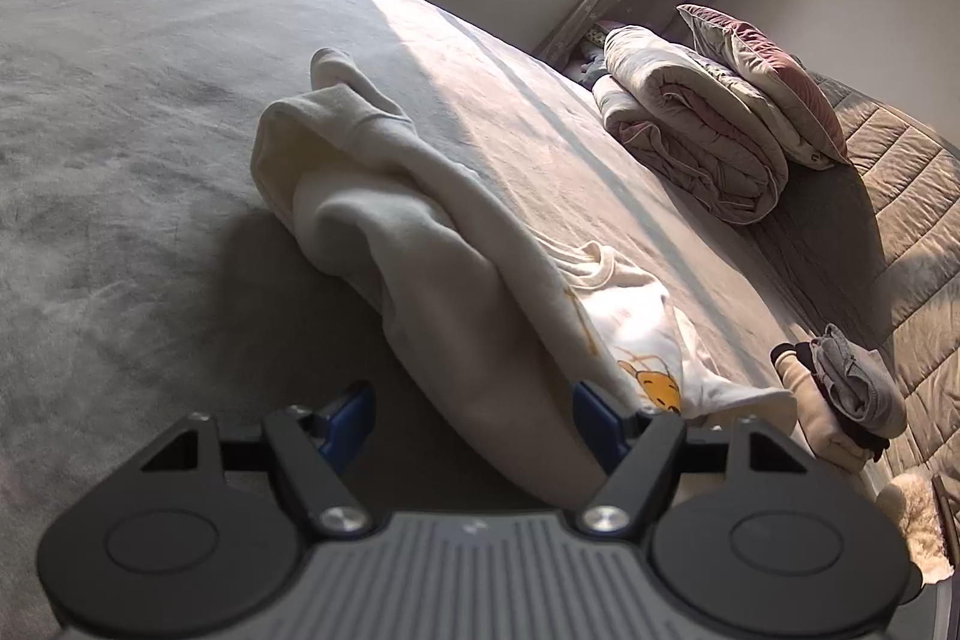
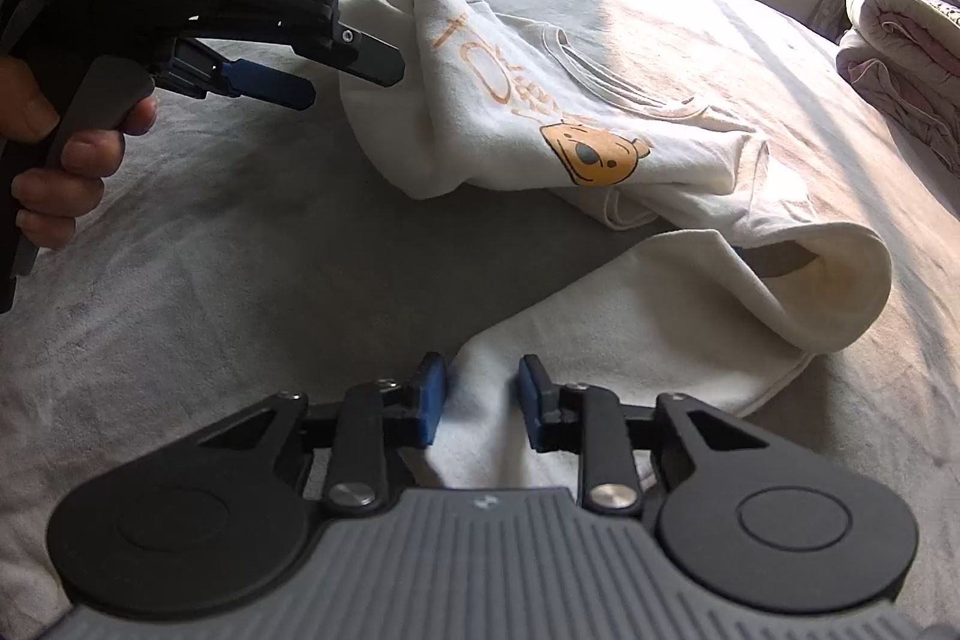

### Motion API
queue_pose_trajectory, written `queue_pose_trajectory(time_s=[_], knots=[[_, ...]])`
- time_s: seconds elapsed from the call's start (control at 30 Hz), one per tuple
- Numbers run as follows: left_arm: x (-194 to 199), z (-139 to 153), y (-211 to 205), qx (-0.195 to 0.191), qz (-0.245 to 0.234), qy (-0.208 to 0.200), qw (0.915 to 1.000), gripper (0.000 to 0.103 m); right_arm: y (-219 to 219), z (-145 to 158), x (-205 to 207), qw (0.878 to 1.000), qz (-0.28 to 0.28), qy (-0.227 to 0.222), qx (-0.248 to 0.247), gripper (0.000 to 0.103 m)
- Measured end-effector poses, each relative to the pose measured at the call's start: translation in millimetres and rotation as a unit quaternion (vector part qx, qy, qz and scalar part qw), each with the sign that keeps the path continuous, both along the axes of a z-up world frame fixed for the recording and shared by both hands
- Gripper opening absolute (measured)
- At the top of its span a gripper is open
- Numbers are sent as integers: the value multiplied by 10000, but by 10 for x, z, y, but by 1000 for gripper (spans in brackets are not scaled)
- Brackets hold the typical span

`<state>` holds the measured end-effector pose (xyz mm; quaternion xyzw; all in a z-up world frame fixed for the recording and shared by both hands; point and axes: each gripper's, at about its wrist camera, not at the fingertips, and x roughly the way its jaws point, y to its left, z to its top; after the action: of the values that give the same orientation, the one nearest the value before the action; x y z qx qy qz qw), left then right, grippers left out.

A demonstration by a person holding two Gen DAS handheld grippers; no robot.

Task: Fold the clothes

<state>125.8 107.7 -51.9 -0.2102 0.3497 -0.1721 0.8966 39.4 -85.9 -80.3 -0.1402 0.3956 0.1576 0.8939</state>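
The right gripper has its blue pads narrowed over a ridge of the cream garment; a gap shows on each side of the cloth, so I cannot tell whether they pinch it. The left gripper stands with its jaws wide: the garment's near end lies between them and brushes the right-hand pad, nothing clamped. In the right wrist view the left gripper sits at ten o'clock, held by a hand, tips just beside the garment's far bunched end.

The garment lies crumpled across the grey bed, bear print upward, one sleeve opening gaping at three o'clock. I judge the fold barely begun: spreading flat and every fold remain.

Only the left wrist view shows a small stack of folded clothes at four o'clock and the rolled quilts at two o'clock; only the right shows the print whole and the hand
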Motion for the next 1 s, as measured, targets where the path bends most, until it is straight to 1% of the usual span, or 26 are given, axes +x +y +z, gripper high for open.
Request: queue_pose_trajectory(time_s=[0.03, 0.07, 0.13, 0.17, 0.2, 0.23, 0.27, 0.37, 0.4, 0.43, 0.47, 0.53, 0.6, 0.63, 0.67, 0.7, 0.77, 0.83, 0.9, 0.97, 1.0], knots=[[1, -4, -2, -70, -53, -3, 10000, 65, -25, 8, -5, 10000, -32, 27, -77, 8], [7, -6, 3, -144, -113, -3, 9998, 61, -50, 16, -10, 9998, -64, 53, -153, 7], [22, -21, -2, -262, -165, 36, 9995, 42, -105, 24, -15, 9996, -149, 89, -238, 5], [31, -31, -6, -293, -162, 65, 9994, 40, -132, 32, -18, 9994, -189, 94, -278, 5], [40, -40, -9, -323, -158, 94, 9993, 30, -143, 36, -20, 9992, -221, 95, -320, 5], [48, -49, -7, -339, -154, 104, 9993, 12, -171, 46, -27, 9985, -291, 56, -451, 4], [55, -59, 14, -450, -129, 130, 9988, 9, -199, 57, -34, 9977, -361, 17, -582, 4], [51, -46, 90, -898, -12, 113, 9959, 7, -308, 64, -40, 9942, -623, -80, -871, 4], [43, -29, 126, -1129, 28, 91, 9936, 7, -354, 66, -38, 9929, -741, -104, -922, 4], [34, -11, 163, -1362, 67, 69, 9906, 7, -400, 67, -37, 9915, -859, -128, -973, 3], [28, -1, 192, -1592, 75, 56, 9872, 7, -448, 63, -24, 9880, -1032, -192, -1134, 0], [24, 4, 235, -2039, 104, 59, 9789, 7, -518, 17, 64, 9805, -1297, -376, -1427, 0], [35, -13, 262, -2441, 165, 95, 9696, 7, -625, 71, 77, 9809, -1457, -485, -1191, 0], [43, -19, 266, -2567, 202, 113, 9662, 7, -647, 113, 88, 9826, -1491, -524, -973, 1], [46, -21, 265, -2649, 233, 121, 9639, 7, -643, 167, 94, 9853, -1455, -572, -687, 3], [47, -20, 263, -2705, 254, 118, 9623, 7, -639, 221, 100, 9871, -1418, -619, -401, 16], [49, -23, 268, -2826, 262, 132, 9588, 7, -540, 250, 166, 9909, -1244, -519, 35, 18], [46, -42, 280, -2995, 318, 191, 9534, 7, -441, 279, 231, 9923, -1067, -418, 471, 19], [56, -47, 287, -3128, 384, 224, 9488, 7, -297, 225, 339, 9937, -929, -315, 547, 19], [75, -42, 299, -3230, 423, 233, 9452, 7, -163, 175, 425, 9952, -805, -258, 498, 21], [81, -44, 310, -3260, 444, 224, 9440, 7, -116, 151, 480, 9955, -774, -236, 485, 26]])
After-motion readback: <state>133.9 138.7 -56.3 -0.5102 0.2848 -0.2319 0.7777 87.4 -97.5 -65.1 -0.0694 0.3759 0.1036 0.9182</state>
